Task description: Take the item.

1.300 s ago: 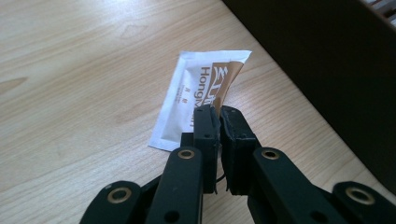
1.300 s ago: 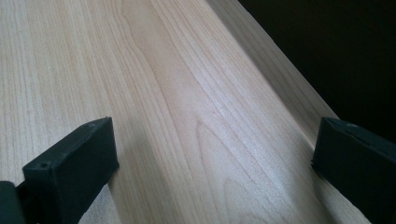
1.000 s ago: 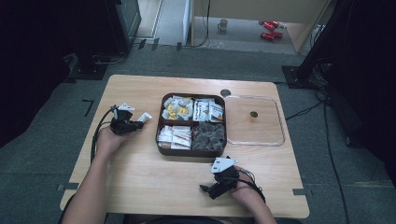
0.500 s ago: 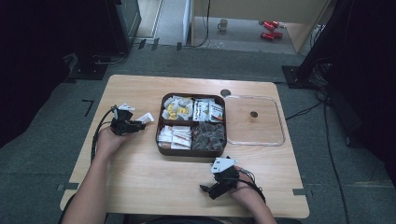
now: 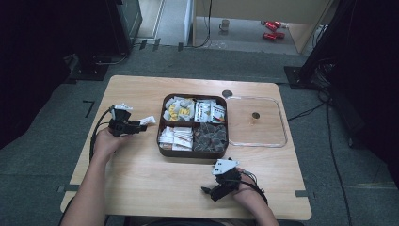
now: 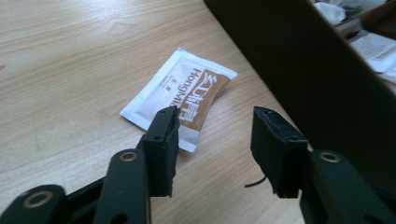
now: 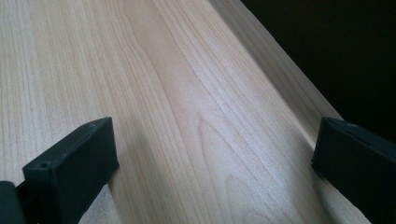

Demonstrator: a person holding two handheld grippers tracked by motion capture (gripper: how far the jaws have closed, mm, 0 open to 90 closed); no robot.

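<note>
1. while the right gripper (image 5: pixel 221 187) rests low on the near part of the desk (image 5: pixel 141 183) with its jaws spread wide over bare wood, holding nothing, it looks to have no part in the step in hand.
2. farther off at the left, the left gripper (image 6: pixel 215 135) hovers over a white and brown sachet (image 6: pixel 182 95), jaws open to a middling gap with nothing between them; one jaw tip overlaps the sachet's near edge in the left gripper view, but whether it touches cannot be told.
3. the sachet lies flat on the desk, just beside the outer wall of the dark compartment tray (image 5: pixel 162 141).
4. judging by this, the step is the pick-up of the sachet; the next move calls for lowering the jaws to straddle its thin edge and closing.
5. beyond, the tray's four compartments hold sorted packets, and a clear lid (image 5: pixel 256 141) lies to its right.
</note>
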